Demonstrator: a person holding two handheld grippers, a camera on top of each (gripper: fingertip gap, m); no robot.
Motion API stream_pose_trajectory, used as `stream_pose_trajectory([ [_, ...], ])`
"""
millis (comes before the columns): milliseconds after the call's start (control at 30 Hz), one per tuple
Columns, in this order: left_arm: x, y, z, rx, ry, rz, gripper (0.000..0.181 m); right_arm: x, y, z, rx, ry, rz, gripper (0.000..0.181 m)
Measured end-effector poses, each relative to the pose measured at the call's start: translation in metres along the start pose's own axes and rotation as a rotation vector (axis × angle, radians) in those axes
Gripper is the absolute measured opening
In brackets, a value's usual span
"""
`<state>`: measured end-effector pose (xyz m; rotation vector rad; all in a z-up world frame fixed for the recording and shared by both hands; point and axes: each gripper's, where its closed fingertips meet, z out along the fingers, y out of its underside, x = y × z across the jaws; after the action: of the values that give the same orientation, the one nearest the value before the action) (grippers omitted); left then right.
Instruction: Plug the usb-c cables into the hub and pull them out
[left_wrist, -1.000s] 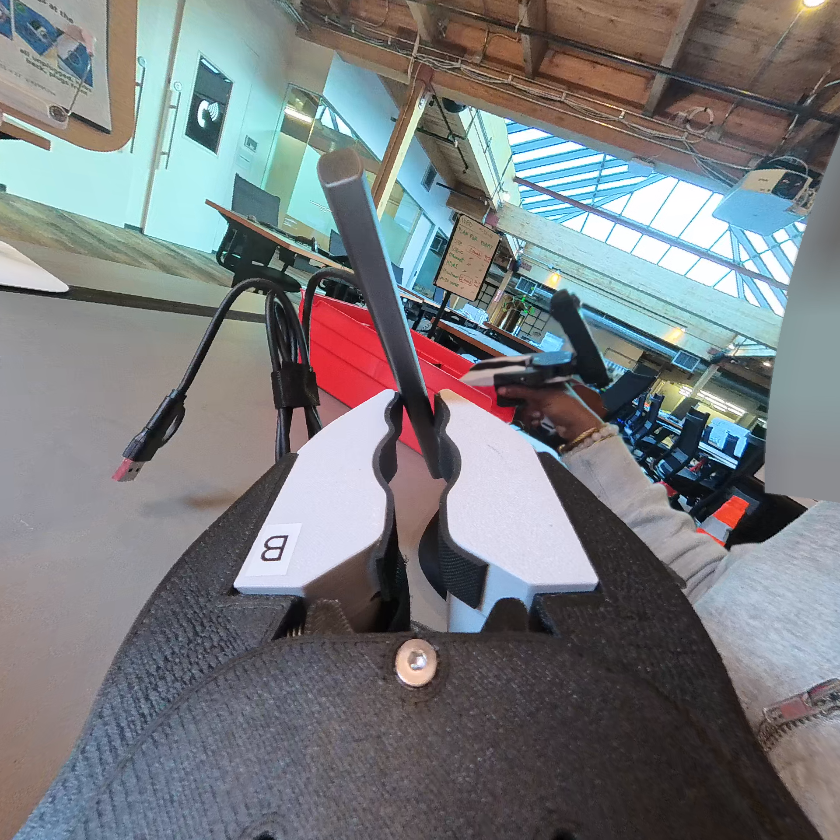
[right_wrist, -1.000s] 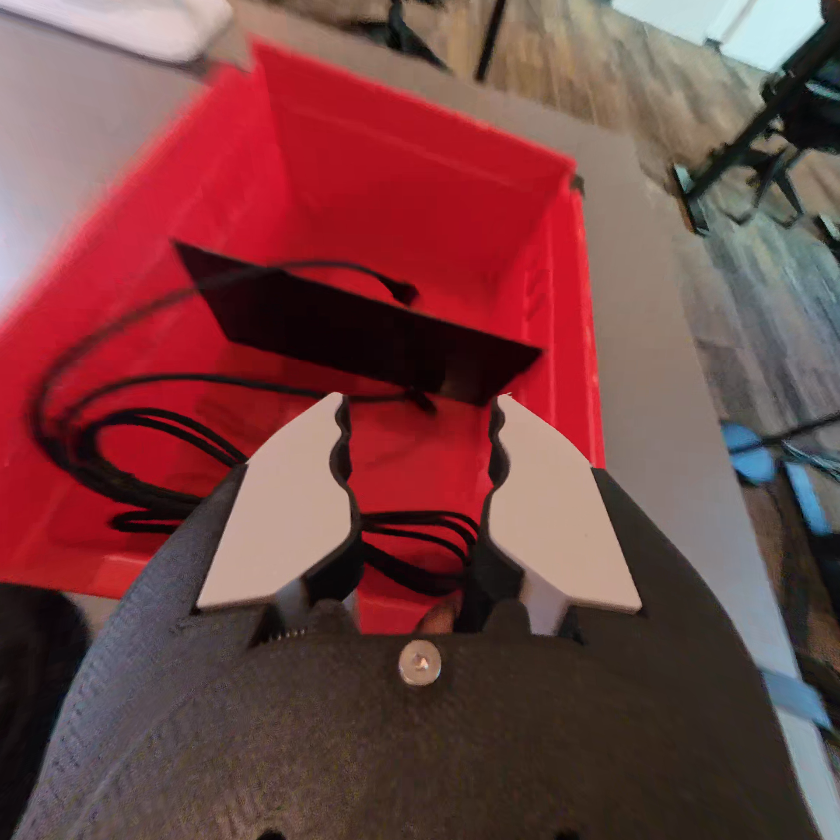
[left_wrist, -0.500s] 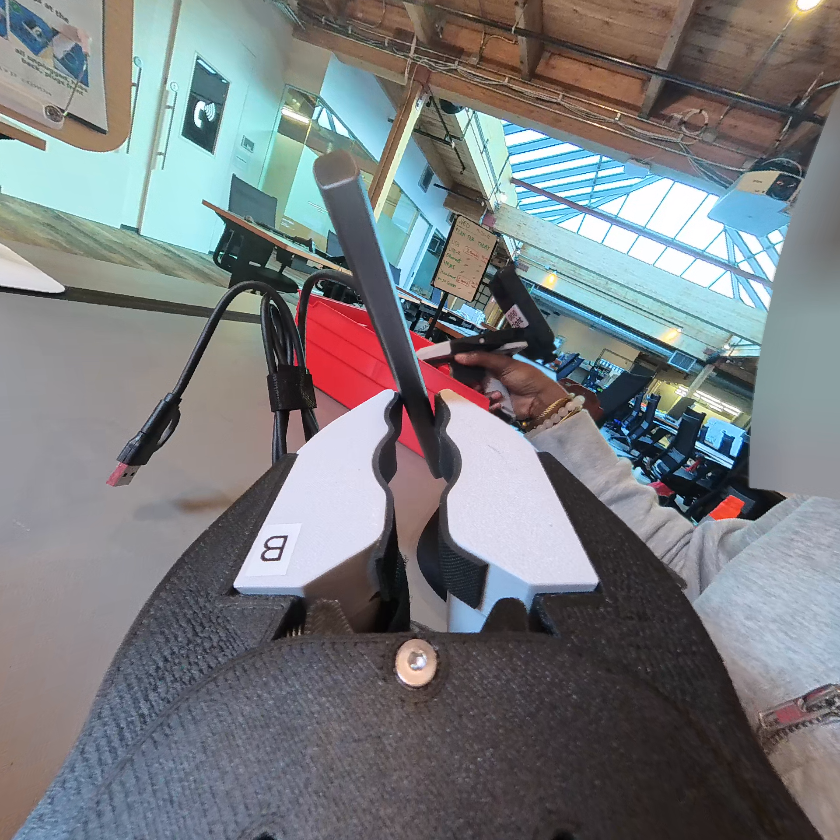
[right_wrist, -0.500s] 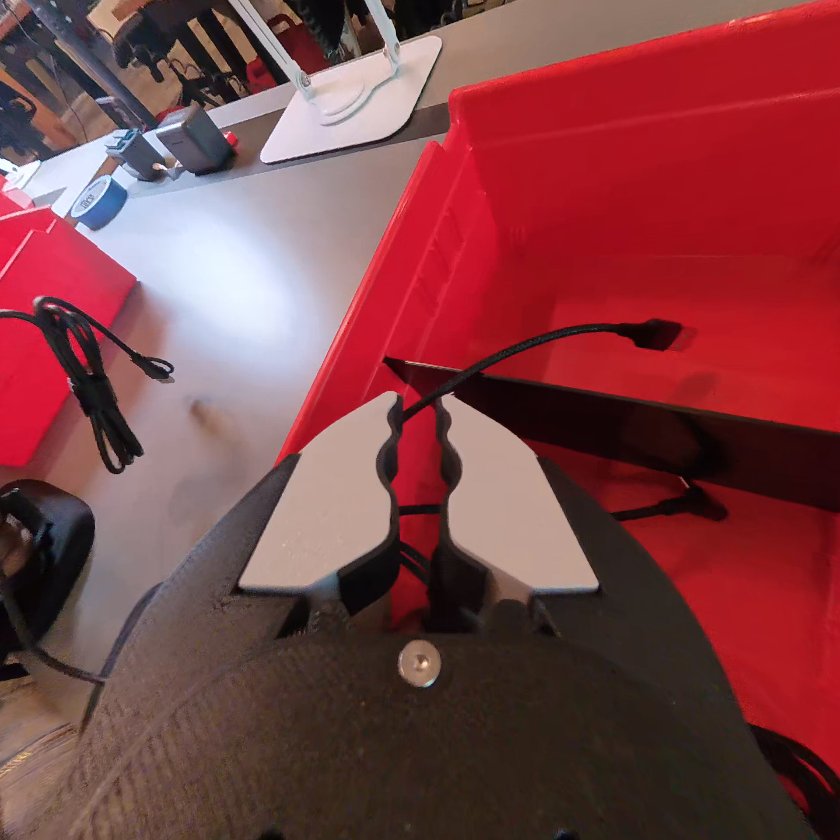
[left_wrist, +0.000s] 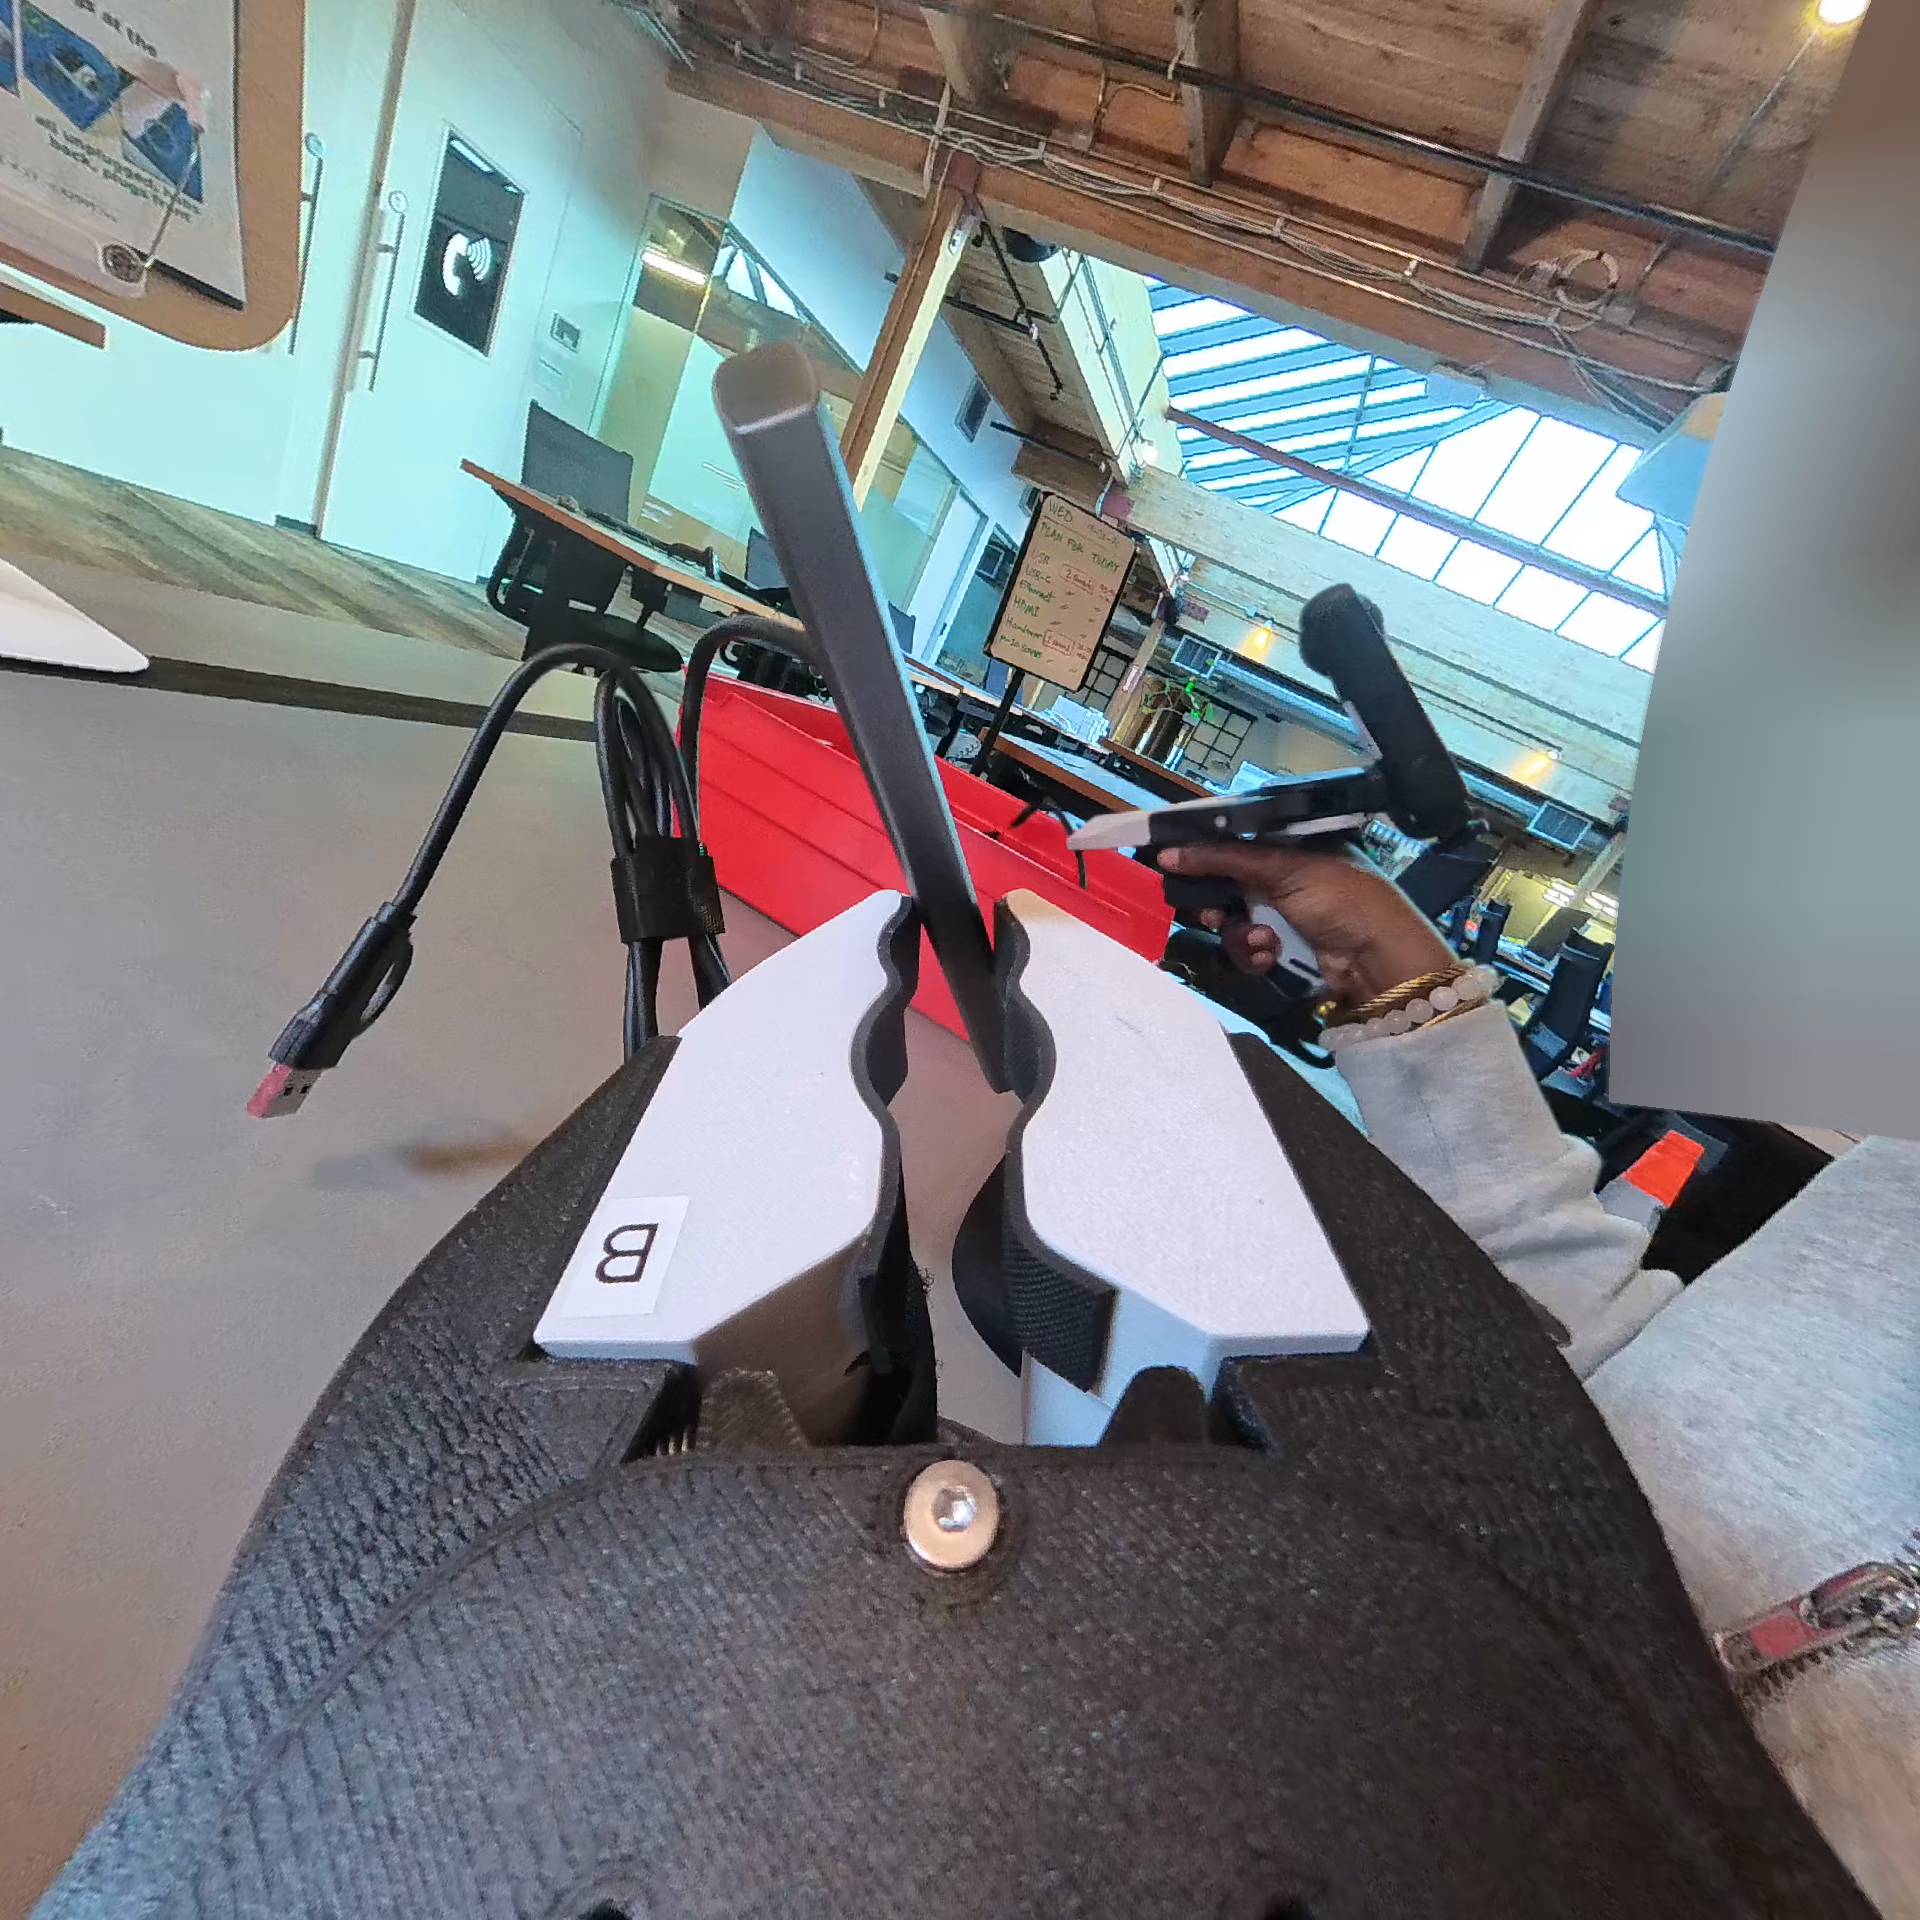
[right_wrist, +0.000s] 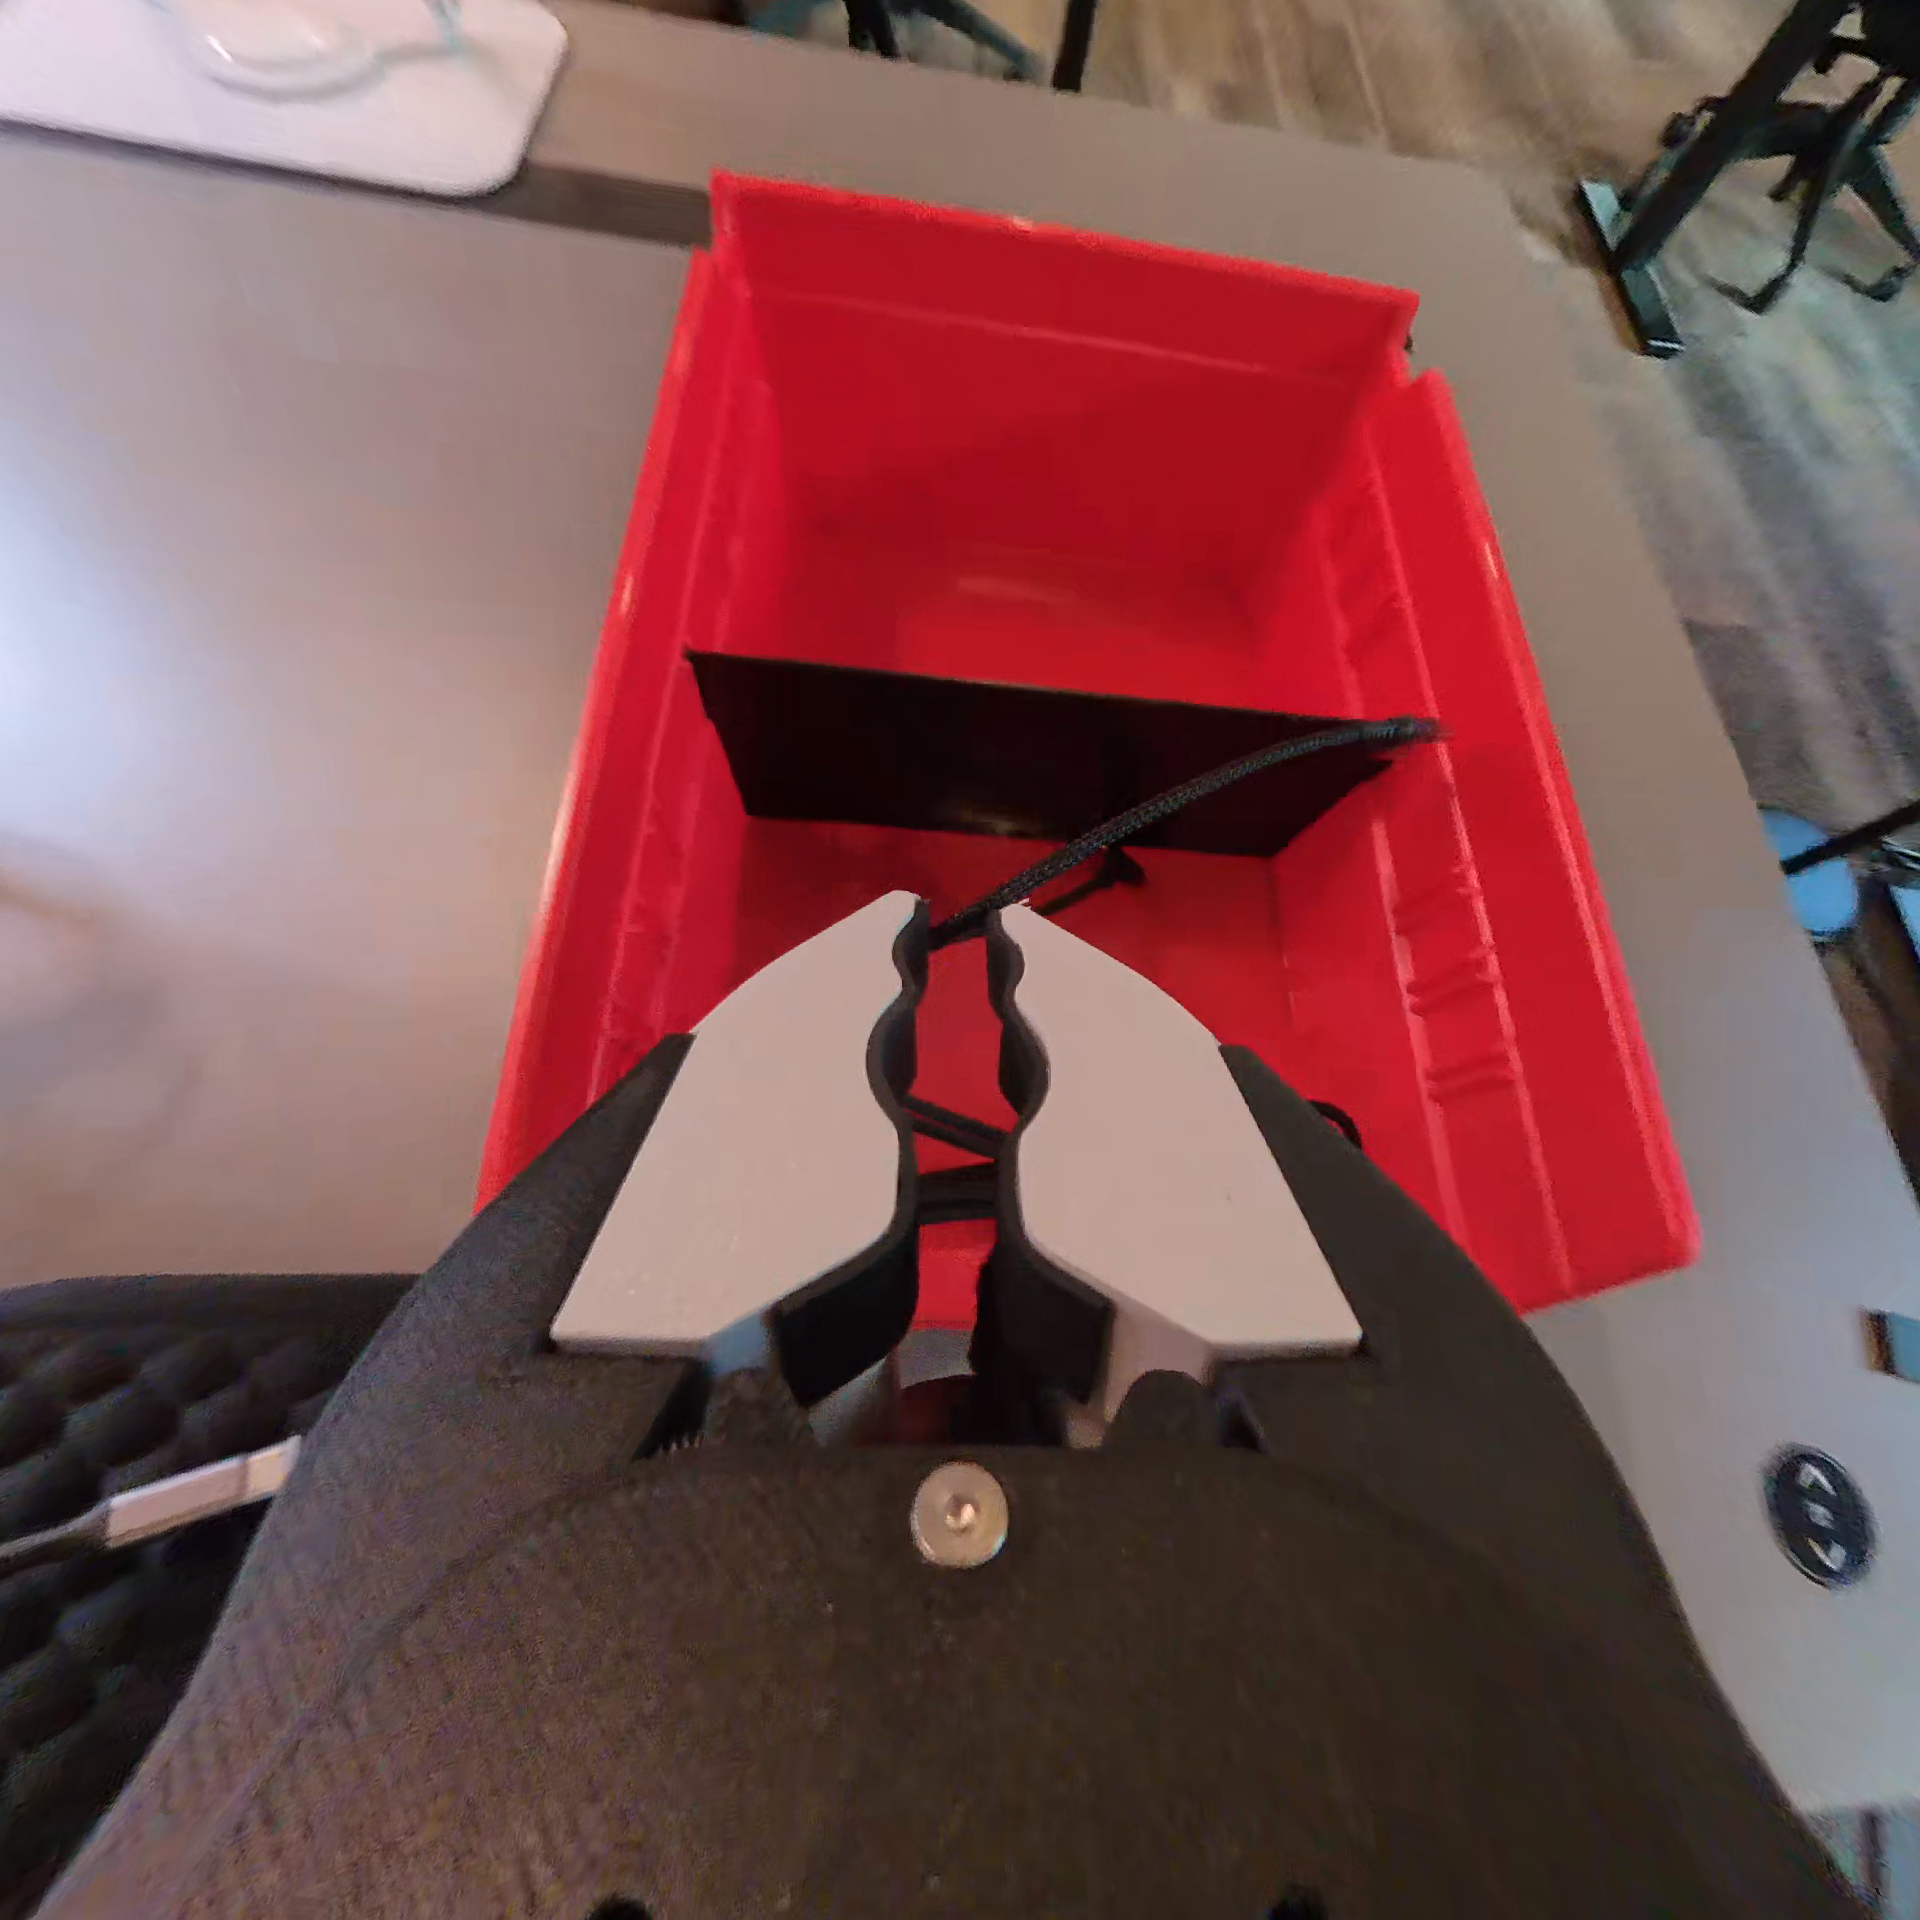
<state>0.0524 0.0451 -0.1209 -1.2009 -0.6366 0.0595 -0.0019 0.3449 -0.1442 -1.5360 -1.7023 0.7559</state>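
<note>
My left gripper (left_wrist: 954, 914) is shut on the dark grey slim hub (left_wrist: 842, 623), which stands up tilted left out of the jaws. The hub's own black cable bundle (left_wrist: 655, 831) hangs left of it, its USB plug (left_wrist: 286, 1086) dangling above the table. My right gripper (right_wrist: 961, 914) is shut on a black braided usb-c cable (right_wrist: 1164, 805) and holds it above the red bin (right_wrist: 644, 831); the cable's plug end (right_wrist: 1408, 730) points right. The right gripper also shows in the left wrist view (left_wrist: 1101, 831), above the red bin (left_wrist: 790, 821).
A black divider (right_wrist: 935, 758) splits the bin; more black cable lies in the near compartment. A white stand base (right_wrist: 312, 94) sits at the far left of the grey table (right_wrist: 260, 623). The table edge and floor lie to the right. A person's grey sleeve (left_wrist: 1475, 1122) is at right. Some 30 cm of space lies between my two pairs of fingers.
My right gripper closed on the braided cable inside the bin, then lifted it up and back above the bin. My left gripper and the hub have stayed nearly still.
</note>
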Motion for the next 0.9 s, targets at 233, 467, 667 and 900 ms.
stream_pose_trajectory([
  [233,0.0,0.001,0.0,-0.004,-0.001,-0.002,0.013,-0.003,0.035,0.027,-0.155,-0.041,0.008,0.005],
  [467,-0.001,0.001,0.001,-0.008,-0.002,-0.007,0.013,-0.029,0.041,0.055,-0.176,-0.234,0.042,0.005],
  [667,-0.001,0.001,0.001,-0.011,0.0,-0.008,0.014,-0.024,0.035,0.057,-0.124,-0.239,0.022,0.005],
  [900,-0.001,0.001,0.001,-0.012,0.001,-0.009,0.013,-0.031,-0.067,-0.035,0.53,-0.316,0.058,0.028],
])
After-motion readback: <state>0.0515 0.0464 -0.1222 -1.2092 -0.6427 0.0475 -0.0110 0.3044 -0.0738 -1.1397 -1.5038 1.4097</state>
